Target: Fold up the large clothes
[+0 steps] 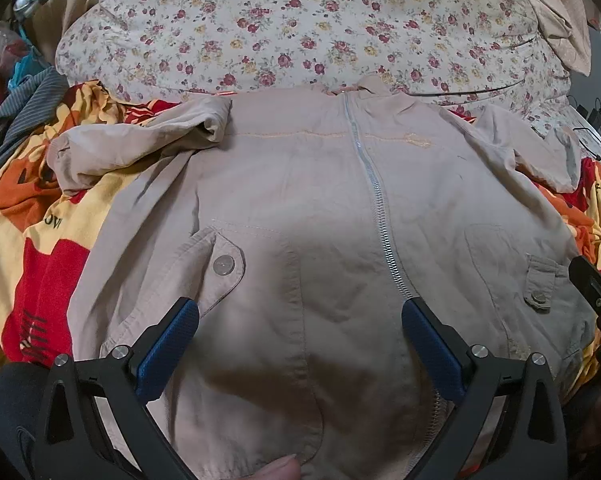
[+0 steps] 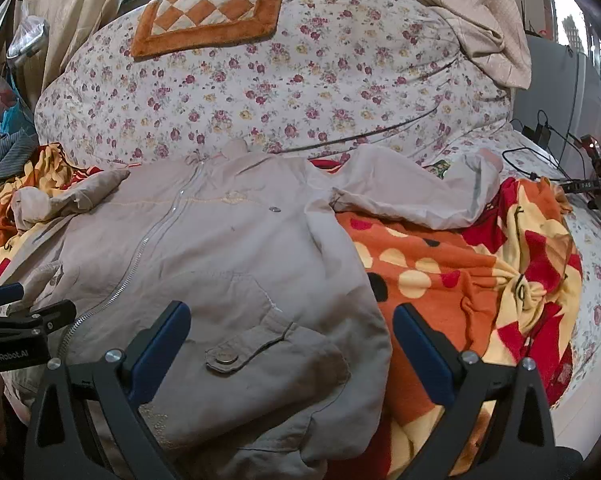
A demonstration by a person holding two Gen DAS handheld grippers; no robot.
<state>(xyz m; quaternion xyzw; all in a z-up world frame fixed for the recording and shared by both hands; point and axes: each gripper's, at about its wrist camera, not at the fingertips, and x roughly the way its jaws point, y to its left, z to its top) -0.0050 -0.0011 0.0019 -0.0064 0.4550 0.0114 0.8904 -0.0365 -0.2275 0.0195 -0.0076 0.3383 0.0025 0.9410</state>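
A beige zip-up jacket (image 1: 324, 200) lies front side up on the bed, zipper (image 1: 374, 192) closed, collar at the far end. Its sleeves (image 1: 136, 144) lie bunched out to both sides. My left gripper (image 1: 300, 312) hovers wide open over the lower front, between the left flap pocket (image 1: 220, 264) and the zipper. In the right wrist view the same jacket (image 2: 220, 248) fills the left and middle. My right gripper (image 2: 291, 316) stands wide open over the jacket's right hem side, by the snap pocket (image 2: 244, 350). Nothing is pinched in either one.
An orange, red and yellow blanket (image 2: 460, 280) lies under the jacket. Behind is a floral quilt (image 2: 284, 92) with an orange checked mat (image 2: 208, 12). Cables and a charger (image 2: 540, 136) lie at the far right. Striped cloth (image 1: 20, 120) is piled at the left. A fingertip (image 1: 280, 470) shows at the bottom.
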